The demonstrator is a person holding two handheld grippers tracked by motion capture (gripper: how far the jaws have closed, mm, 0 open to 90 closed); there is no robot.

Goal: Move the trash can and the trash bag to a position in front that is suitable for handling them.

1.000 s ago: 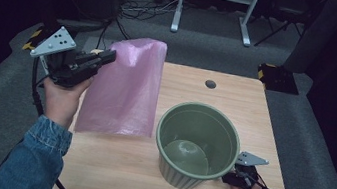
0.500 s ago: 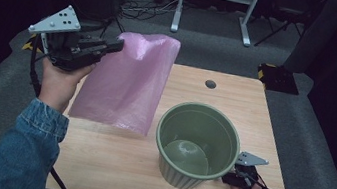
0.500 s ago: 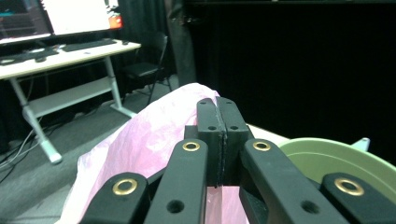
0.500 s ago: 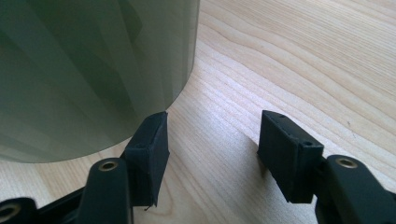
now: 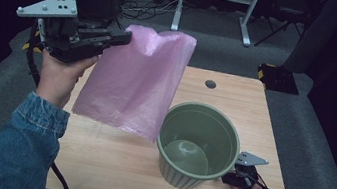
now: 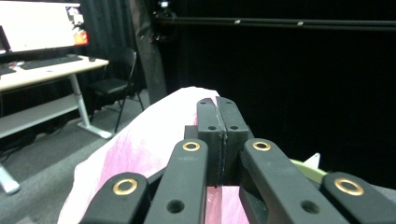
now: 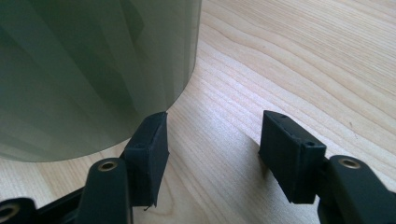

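Left gripper (image 5: pixel 123 37) is raised at about 10 o'clock over the light wooden tabletop (image 5: pixel 111 157), its fingers (image 6: pixel 219 135) pressed together on the upper edge of a thin pink plastic bag (image 5: pixel 138 82). The bag hangs open-mouthed, clear of the tabletop, its lower corner beside a round ribbed green plastic bin (image 5: pixel 197 147). The left forearm, in a denim sleeve (image 5: pixel 22 148), angles upward. Right gripper (image 7: pixel 212 140) rests low at 5 o'clock, fingers apart and empty, one fingertip at the bin's wall.

Bag (image 5: pixel 137 85): translucent pink. Bin (image 5: pixel 197 147): sage green, ribbed wall. Bench (image 5: pixel 237 94): pale wood grain. Fingers (image 7: pixel 149 154): matte black. Sleeve (image 5: pixel 16 152): blue denim. Floor (image 5: pixel 318 162): grey.
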